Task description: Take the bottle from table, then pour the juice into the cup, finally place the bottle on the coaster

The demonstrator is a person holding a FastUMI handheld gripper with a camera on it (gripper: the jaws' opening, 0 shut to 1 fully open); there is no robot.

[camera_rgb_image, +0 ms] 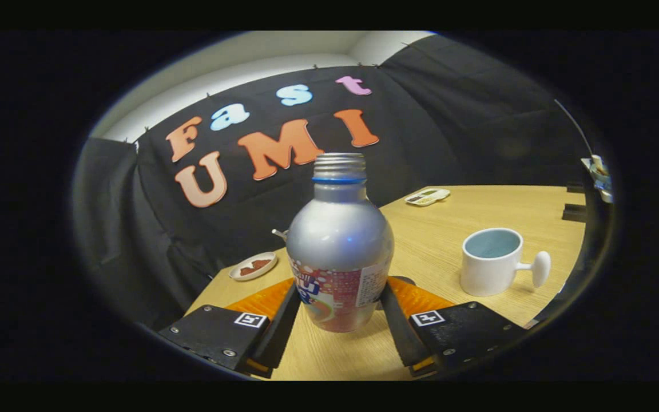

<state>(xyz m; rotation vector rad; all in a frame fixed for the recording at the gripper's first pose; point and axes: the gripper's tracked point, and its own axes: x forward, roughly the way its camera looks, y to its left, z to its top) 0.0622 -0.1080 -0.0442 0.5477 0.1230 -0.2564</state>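
Wooden table (478, 212) | gripper (338, 309) fingers clamped on both sides of capless aluminium bottle (339, 246) | white cup (492, 260) to its right, apart | small dish (253, 266) beyond, left

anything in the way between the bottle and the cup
Nothing visible. The bottle stands upright between the gripper fingers, which flank its lower body. The cup sits beyond the fingers on the right, with bare wooden table between them. A small dish lies off on the other side, clear of that path.
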